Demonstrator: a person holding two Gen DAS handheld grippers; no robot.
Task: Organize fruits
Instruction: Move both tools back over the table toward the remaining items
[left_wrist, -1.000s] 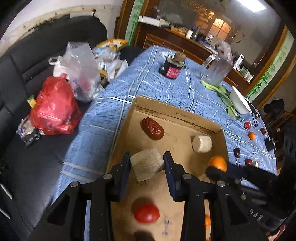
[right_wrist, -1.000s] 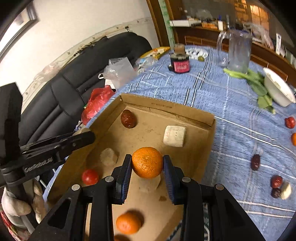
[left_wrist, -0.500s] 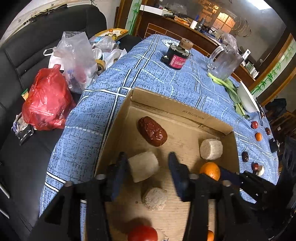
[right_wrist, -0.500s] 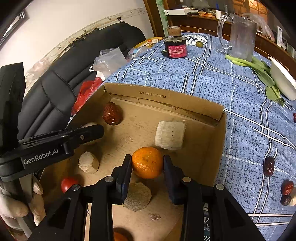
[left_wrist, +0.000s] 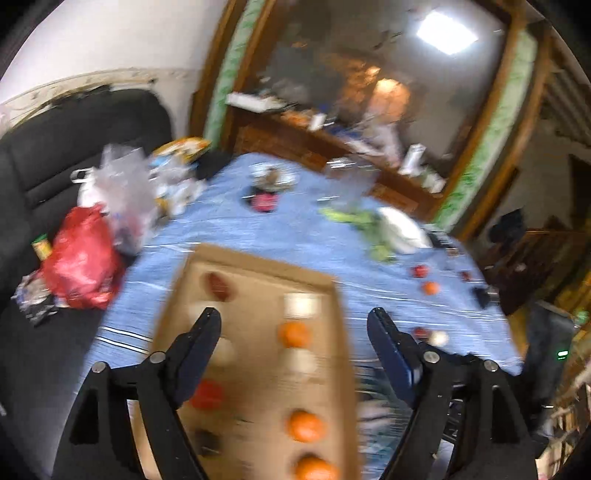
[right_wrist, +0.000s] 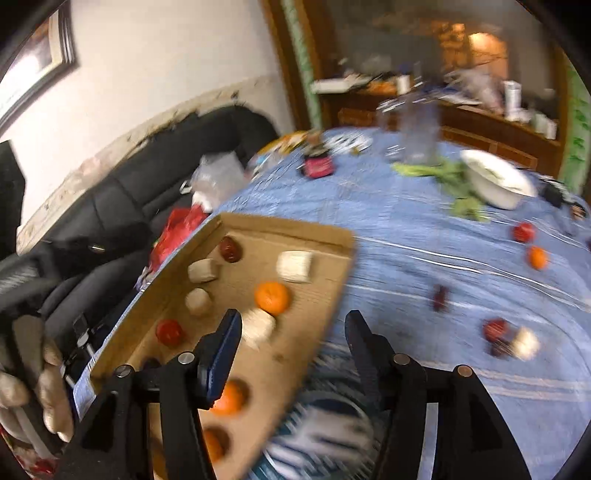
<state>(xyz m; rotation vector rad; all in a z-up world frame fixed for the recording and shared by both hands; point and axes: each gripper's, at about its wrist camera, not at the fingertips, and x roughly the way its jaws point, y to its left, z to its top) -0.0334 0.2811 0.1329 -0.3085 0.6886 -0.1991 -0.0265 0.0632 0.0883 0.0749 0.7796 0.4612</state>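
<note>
Left view: my left gripper (left_wrist: 293, 328) tilts down over the box (left_wrist: 258, 271), jaws opening, holding nothing; an orange (left_wrist: 294, 334) lies below.

Right view: my right gripper (right_wrist: 293, 332) tilts down over the box's (right_wrist: 288, 229) edge, jaws opening, empty; the orange (right_wrist: 272, 296) sits at eleven o'clock.

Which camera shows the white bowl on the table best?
The right wrist view: the white bowl is large there, with rim and inside visible. In the left wrist view the bowl is only a small, blurred white shape.

box (right_wrist: 258, 229) brown | cloth (right_wrist: 406, 229) blue w/ plaid lines | bag (left_wrist: 79, 258) red | bowl (right_wrist: 495, 181) white
</note>
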